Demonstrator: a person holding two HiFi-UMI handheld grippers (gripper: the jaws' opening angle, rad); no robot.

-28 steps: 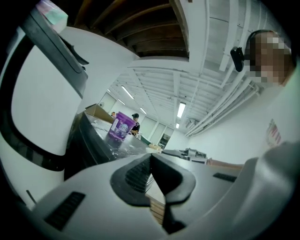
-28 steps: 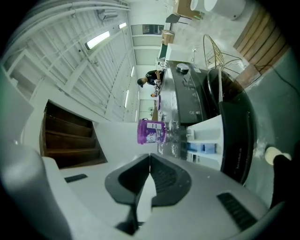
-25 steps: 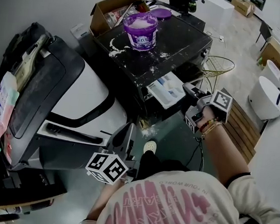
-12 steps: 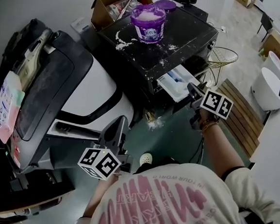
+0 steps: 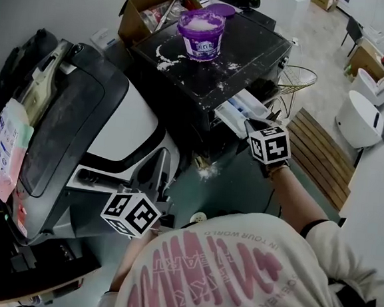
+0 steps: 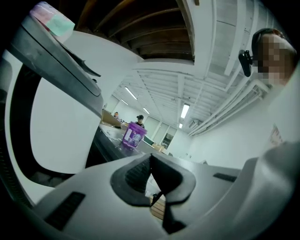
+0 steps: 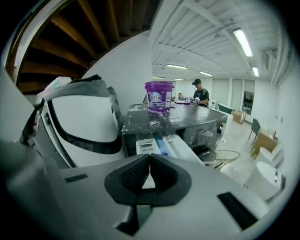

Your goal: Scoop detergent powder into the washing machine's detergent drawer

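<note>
A purple detergent tub (image 5: 201, 33), open and full of white powder, stands on the black washing machine top (image 5: 248, 51). The white detergent drawer (image 5: 244, 110) is pulled out of the machine's front. My right gripper (image 5: 253, 127) hangs just in front of the drawer, shut and empty. Its own view shows the shut gripper (image 7: 149, 159), the drawer (image 7: 159, 144) and the tub (image 7: 159, 96) straight ahead. My left gripper (image 5: 161, 160) is low at the left, by the white machine. It is shut and empty too (image 6: 151, 159), with the tub (image 6: 133, 136) far off.
Spilled powder lies on the machine top (image 5: 163, 61) and on the floor (image 5: 207, 171). A cardboard box (image 5: 148, 8) sits behind the tub. A big white and grey appliance (image 5: 81, 120) stands at left, a slatted wooden pallet (image 5: 321, 161) and gold wire stand (image 5: 299, 78) at right.
My right gripper has moved left and forward, up to the drawer's front. The left gripper has drifted a little to the left. Both stay shut.
</note>
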